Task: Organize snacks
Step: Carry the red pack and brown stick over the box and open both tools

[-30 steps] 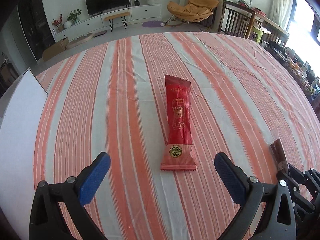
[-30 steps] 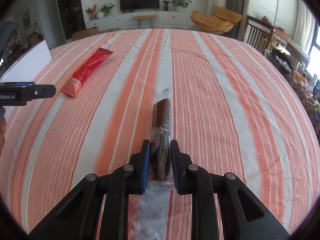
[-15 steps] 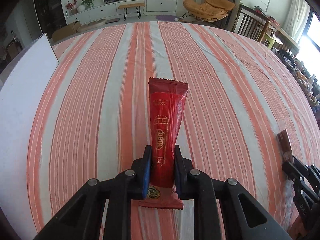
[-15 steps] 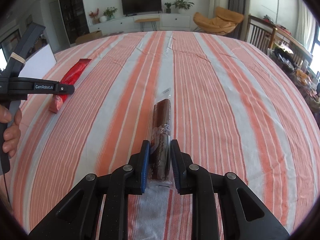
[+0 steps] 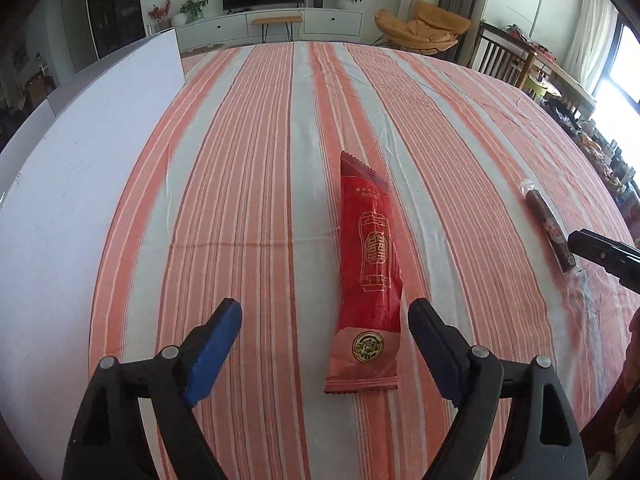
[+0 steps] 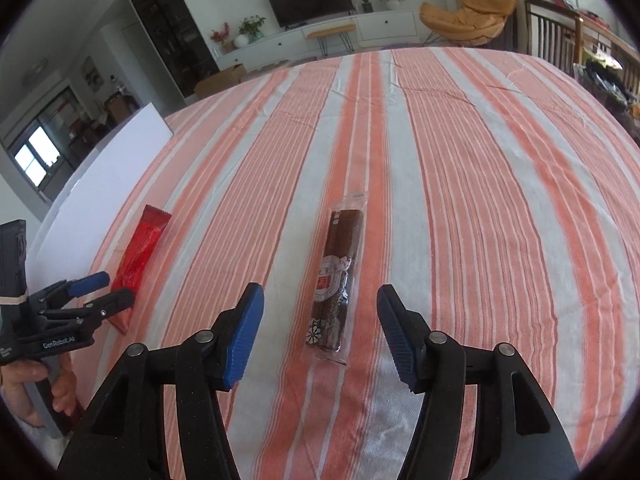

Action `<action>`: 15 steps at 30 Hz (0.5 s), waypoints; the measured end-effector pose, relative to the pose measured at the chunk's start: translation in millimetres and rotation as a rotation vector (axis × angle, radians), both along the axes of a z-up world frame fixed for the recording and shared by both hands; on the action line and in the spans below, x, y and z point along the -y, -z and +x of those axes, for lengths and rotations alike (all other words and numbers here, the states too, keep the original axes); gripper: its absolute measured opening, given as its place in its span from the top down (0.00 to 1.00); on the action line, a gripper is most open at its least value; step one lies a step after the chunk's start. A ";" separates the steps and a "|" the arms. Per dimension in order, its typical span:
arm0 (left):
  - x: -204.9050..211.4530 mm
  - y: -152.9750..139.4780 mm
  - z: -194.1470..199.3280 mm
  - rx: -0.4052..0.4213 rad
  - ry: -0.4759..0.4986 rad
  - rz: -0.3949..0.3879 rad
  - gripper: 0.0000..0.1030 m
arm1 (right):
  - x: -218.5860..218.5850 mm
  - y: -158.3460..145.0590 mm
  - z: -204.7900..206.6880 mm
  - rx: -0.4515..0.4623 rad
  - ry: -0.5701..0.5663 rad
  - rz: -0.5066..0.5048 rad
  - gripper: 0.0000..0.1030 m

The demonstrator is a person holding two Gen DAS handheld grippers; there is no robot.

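Observation:
A long red snack packet [image 5: 369, 268] lies flat on the orange-and-white striped tablecloth [image 5: 248, 184]. My left gripper [image 5: 325, 344] is open, its blue pads either side of the packet's near end, not touching it. A brown snack bar in a clear wrapper [image 6: 336, 280] lies flat on the cloth. My right gripper [image 6: 320, 334] is open around its near end. The bar also shows in the left wrist view [image 5: 550, 230], and the red packet in the right wrist view [image 6: 138, 258], with the left gripper [image 6: 98, 292] at its near end.
A white board [image 5: 80, 184] lies along the table's left side, close to the red packet. Beyond the table are a TV cabinet, an orange chair [image 5: 424, 30] and wooden chairs at the right.
Both grippers were shut on their snacks half a second ago and have opened. Both snacks now lie released on the cloth, the red packet nearer the white board than a second ago.

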State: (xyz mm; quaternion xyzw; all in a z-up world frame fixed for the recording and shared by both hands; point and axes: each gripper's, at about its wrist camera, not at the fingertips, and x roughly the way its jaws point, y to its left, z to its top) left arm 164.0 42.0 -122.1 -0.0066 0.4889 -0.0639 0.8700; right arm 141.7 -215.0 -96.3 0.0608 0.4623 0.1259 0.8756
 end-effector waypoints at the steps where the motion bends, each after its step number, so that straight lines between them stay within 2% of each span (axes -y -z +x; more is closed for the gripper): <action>1: 0.3 3.1 3.2 -0.016 -0.003 0.002 0.18 | -0.8 -1.4 4.6 -0.036 0.002 -0.029 0.39; 5: 8.8 4.8 9.3 -0.028 0.024 0.057 0.18 | -11.7 2.9 26.6 -0.203 -0.014 -0.080 0.39; 8: 15.5 4.6 15.9 -0.049 0.042 0.073 0.19 | -30.2 10.3 43.1 -0.270 -0.051 -0.148 0.41; 10: 18.7 1.9 18.2 -0.048 0.055 0.071 0.32 | -40.6 14.5 49.8 -0.285 -0.056 -0.211 0.49; 11: 19.4 -0.2 18.3 -0.038 0.060 0.069 0.53 | -43.8 13.8 52.6 -0.288 -0.054 -0.235 0.59; 12: 19.7 -2.0 19.7 -0.038 0.064 0.064 0.78 | -44.5 13.4 55.3 -0.293 -0.051 -0.246 0.77; 13: 19.7 -3.4 21.4 -0.046 0.061 0.065 0.82 | -42.9 13.8 57.7 -0.304 -0.053 -0.223 0.79; 15: 9.5 -7.5 20.3 -0.063 0.047 -0.016 0.84 | -38.1 13.4 59.1 -0.319 -0.045 -0.190 0.81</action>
